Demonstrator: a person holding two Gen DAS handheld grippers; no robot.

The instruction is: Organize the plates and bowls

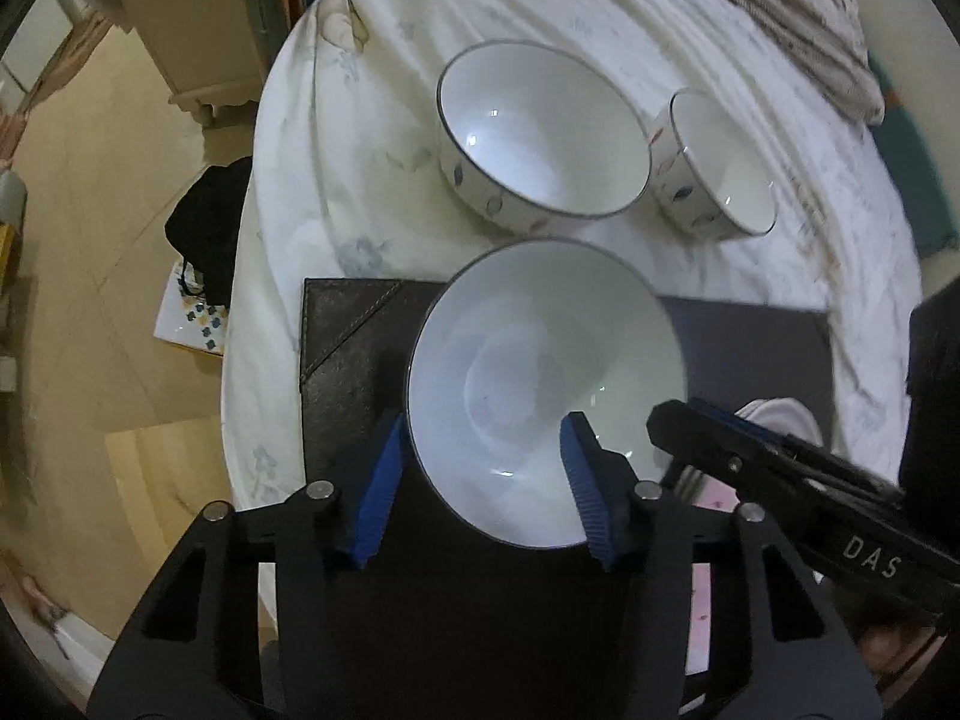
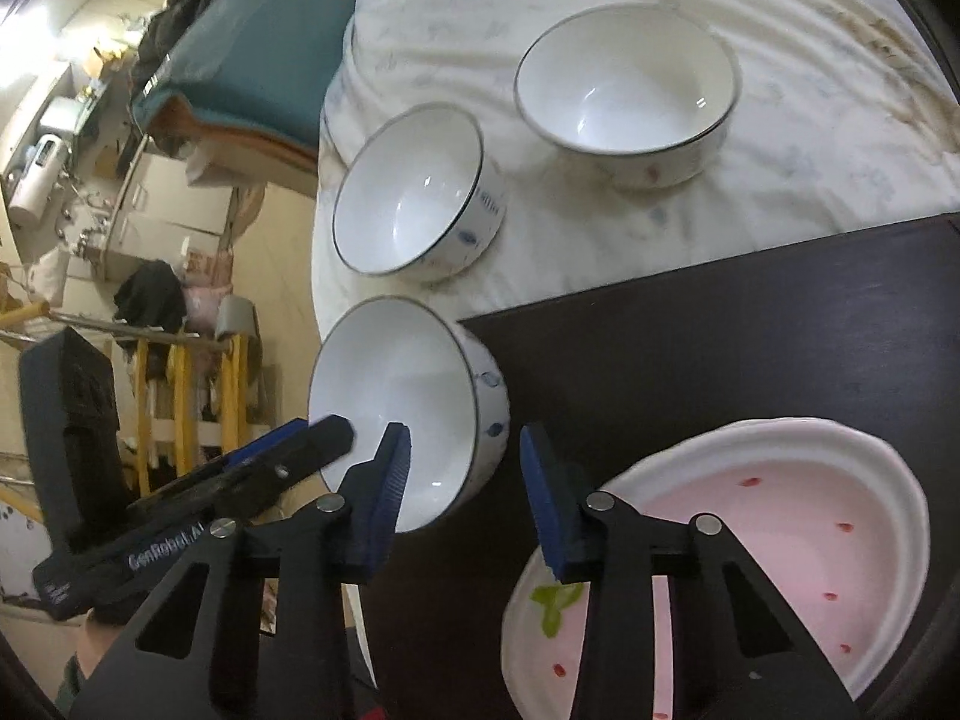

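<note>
A white bowl [image 1: 543, 384] with a thin dark rim sits on the dark mat [image 1: 348, 348]. My left gripper [image 1: 485, 444] straddles its near rim, with one blue pad outside the wall and the other inside the bowl. The pads do not clamp the wall. My right gripper [image 2: 465, 450] straddles the opposite side of the same bowl [image 2: 408, 396], also with one pad inside and one outside and gaps showing. Each gripper shows in the other's view: the right gripper [image 1: 672, 420] and the left gripper [image 2: 336, 438]. A large bowl [image 1: 543, 132] and a small bowl [image 1: 717, 165] stand behind on the cloth.
Pink-and-white plates [image 2: 780, 540] are stacked on the mat [image 2: 720, 330] beside my right gripper. The small bowl [image 2: 414, 192] and the large bowl [image 2: 627, 90] stand on the white tablecloth [image 2: 810, 180]. The round table's edge drops to the floor [image 1: 108, 240]. A green chair [image 2: 252, 48] stands nearby.
</note>
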